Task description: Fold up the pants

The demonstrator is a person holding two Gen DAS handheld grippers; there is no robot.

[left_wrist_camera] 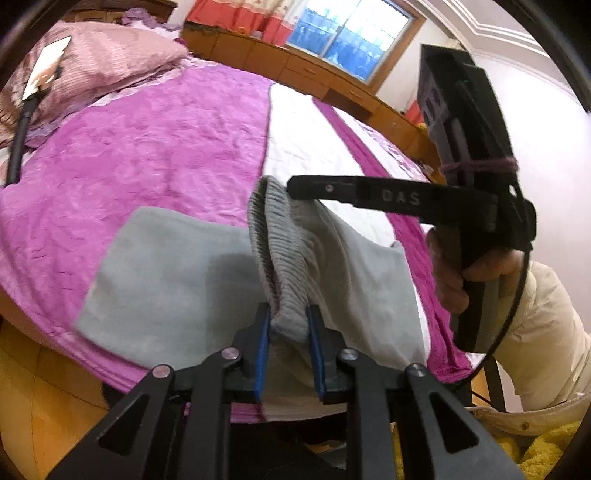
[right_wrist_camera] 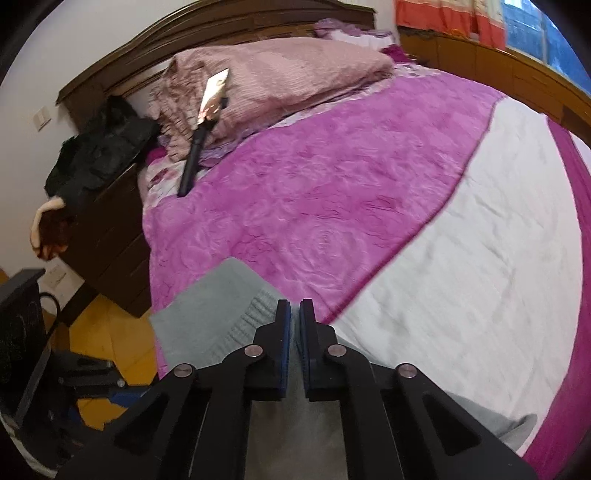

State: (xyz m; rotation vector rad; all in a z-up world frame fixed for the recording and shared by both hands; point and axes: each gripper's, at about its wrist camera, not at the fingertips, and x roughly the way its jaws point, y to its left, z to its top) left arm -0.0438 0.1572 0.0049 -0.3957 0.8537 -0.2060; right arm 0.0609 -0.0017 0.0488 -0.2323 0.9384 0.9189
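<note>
The bed [right_wrist_camera: 461,295] ran wide beyond both grippers, its magenta blanket [right_wrist_camera: 314,192] and a white sheet [left_wrist_camera: 303,147] lying flat and bare toward the far side, where wooden cabinets [left_wrist_camera: 258,55] lined the wall under a window [left_wrist_camera: 347,33]. At the head, a pink pillow [right_wrist_camera: 295,74] propped a phone on a black stand [right_wrist_camera: 207,122], well apart from the work. The near edge of the bed dropped to a yellow floor [right_wrist_camera: 99,332] beside a dark nightstand [right_wrist_camera: 110,229].

The grey pants [left_wrist_camera: 166,280] lay at that near edge, partly flat on the blanket. Their ribbed waistband [left_wrist_camera: 277,251] was lifted off the bed and stretched between the 2 grippers. The left gripper [left_wrist_camera: 289,325] was clenched on one end of the band, blue pads pressing the bunched rib from both sides. The right gripper [right_wrist_camera: 294,325] pinched the other end, its fingers nearly together with cloth running under them; the left wrist view showed its tip [left_wrist_camera: 295,186] biting the band's upper fold. Soft grey fabric sagged below the band in loose folds.
</note>
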